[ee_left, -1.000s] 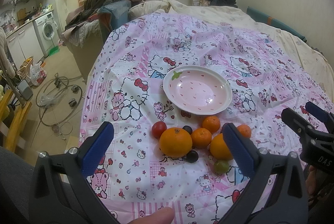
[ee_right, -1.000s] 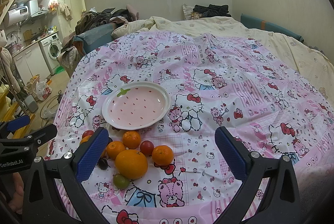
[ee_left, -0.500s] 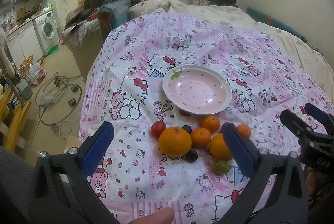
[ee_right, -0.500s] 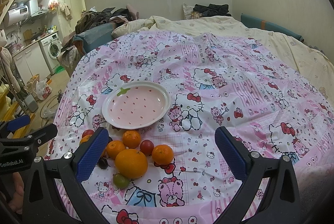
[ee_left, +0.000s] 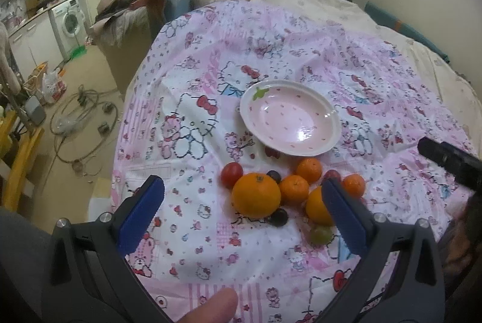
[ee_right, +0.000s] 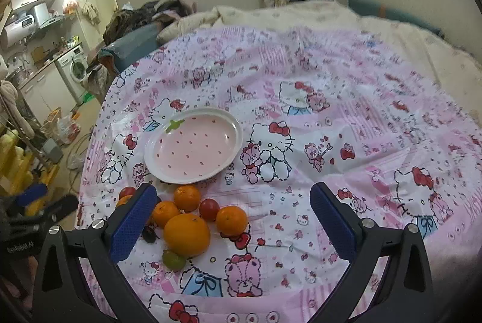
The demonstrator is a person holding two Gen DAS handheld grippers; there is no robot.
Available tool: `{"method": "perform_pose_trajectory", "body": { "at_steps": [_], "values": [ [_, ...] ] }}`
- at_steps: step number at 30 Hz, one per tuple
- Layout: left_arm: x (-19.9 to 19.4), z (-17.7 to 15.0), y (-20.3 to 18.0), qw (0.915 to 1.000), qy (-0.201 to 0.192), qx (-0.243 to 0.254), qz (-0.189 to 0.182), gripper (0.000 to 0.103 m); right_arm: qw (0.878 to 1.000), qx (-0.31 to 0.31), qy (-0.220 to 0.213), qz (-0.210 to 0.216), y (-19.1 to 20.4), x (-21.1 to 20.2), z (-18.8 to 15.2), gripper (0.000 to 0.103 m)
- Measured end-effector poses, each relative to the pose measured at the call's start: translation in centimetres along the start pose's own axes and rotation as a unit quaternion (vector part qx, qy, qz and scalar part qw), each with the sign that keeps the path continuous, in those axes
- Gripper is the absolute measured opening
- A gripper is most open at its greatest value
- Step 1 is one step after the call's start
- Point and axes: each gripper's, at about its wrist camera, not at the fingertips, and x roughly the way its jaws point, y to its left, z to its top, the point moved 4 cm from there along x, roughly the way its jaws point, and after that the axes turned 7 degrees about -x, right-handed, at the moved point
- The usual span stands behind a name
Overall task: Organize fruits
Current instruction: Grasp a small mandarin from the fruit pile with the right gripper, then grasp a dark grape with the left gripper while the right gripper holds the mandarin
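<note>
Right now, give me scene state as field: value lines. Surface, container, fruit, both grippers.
surface: pink cartoon-print cloth spread over a bed
container: pink strawberry-pattern plate, empty
fruit location: clustered on the cloth just in front of the plate, none in it
fruit seen: large orange, small oranges such as, red tomato, green grape, dark grape
left gripper: open, empty, above the cloth
right gripper: open, empty, above the cloth
task progress: no fruit placed yet
</note>
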Motion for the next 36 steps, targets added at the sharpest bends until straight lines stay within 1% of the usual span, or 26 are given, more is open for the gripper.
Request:
{"method": "perform_pose_trajectory", "body": {
  "at_steps": [2,3,4,5,6,7,8,9,11,12,15,17,21,22,24,27,28,30,32,34,36],
  "values": [
    [0.2,0.0,0.1,1.0,0.006,-0.003,0.0,0.103,0.999,-0.006,0.044,0.013,-1.3,1.6,0.6,0.103],
    [0.3,0.0,0.1,1.0,0.009,-0.004,0.001,0.103,0.997,-0.013,0.078,0.021,-1.8,2.7,0.6,0.103],
    [0.4,0.0,0.2,0.9999,0.012,-0.004,0.004,0.103,0.993,-0.021,0.114,0.032,-2.1,4.0,0.3,0.1],
    [0.5,0.0,0.2,0.9999,0.015,-0.004,0.007,0.103,0.986,-0.034,0.154,0.051,-2.1,5.4,-0.1,0.097],
    [0.7,0.0,0.3,0.9997,0.022,-0.007,0.007,0.103,0.98,-0.049,0.18,0.066,-2.0,6.4,-0.6,0.091],
    [0.8,-0.1,0.4,0.9996,0.026,-0.01,0.006,0.103,0.972,-0.071,0.211,0.079,-1.7,7.6,-1.3,0.084],
    [1.0,-0.1,0.5,0.9994,0.031,-0.014,0.007,0.103,0.965,-0.084,0.231,0.087,-1.5,8.6,-1.8,0.081],
    [1.1,-0.1,0.6,0.9993,0.034,-0.016,0.009,0.103,0.96,-0.081,0.25,0.094,-1.4,9.6,-2.4,0.078],
    [1.1,-0.1,0.8,0.9991,0.035,-0.019,0.012,0.103,0.951,-0.041,0.285,0.112,-1.6,11.3,-3.3,0.075],
    [1.2,-0.1,0.9,0.9991,0.036,-0.02,0.013,0.103,0.948,-0.027,0.291,0.126,-1.5,12.0,-3.6,0.069],
    [1.4,-0.1,1.0,0.9989,0.038,-0.021,0.017,0.103,0.945,-0.017,0.297,0.134,-1.0,13.4,-3.9,0.068],
    [1.6,-0.2,1.1,0.9987,0.042,-0.022,0.019,0.103,0.941,-0.015,0.306,0.142,-0.6,14.0,-4.0,0.065],
    [2.0,-0.3,1.3,0.9982,0.05,-0.024,0.023,0.103,0.936,-0.009,0.319,0.15,0.0,15.2,-4.4,0.055],
    [2.1,-0.3,1.4,0.9981,0.052,-0.023,0.024,0.103,0.935,-0.006,0.321,0.152,0.0,15.4,-4.5,0.051],
    [2.4,-0.4,1.5,0.9976,0.06,-0.024,0.027,0.103,0.935,-0.002,0.322,0.149,-0.1,15.8,-4.7,0.046],
    [3.2,-0.7,1.8,0.9958,0.083,-0.025,0.032,0.103,0.936,-0.004,0.316,0.154,-0.1,15.7,-4.6,0.044],
    [3.5,-0.9,1.8,0.9951,0.091,-0.022,0.032,0.103,0.938,-0.001,0.309,0.157,-0.1,15.5,-4.3,0.044],
    [4.4,-1.9,1.5,0.9923,0.121,-0.007,0.028,0.102,0.945,0.01,0.288,0.157,-0.7,14.5,-3.6,0.044],
    [5.1,-2.8,1.1,0.9897,0.141,0.005,0.025,0.099,0.953,0.021,0.262,0.153,-1.6,13.0,-2.7,0.044],
    [5.6,-3.7,0.4,0.9877,0.154,0.016,0.023,0.088,0.96,0.022,0.237,0.146,-2.1,11.2,-1.9,0.044],
    [6.2,-4.5,-0.5,0.9864,0.163,0.018,0.012,0.082,0.964,0.036,0.215,0.15,-2.8,9.5,-1.3,0.044]
  ]
}}
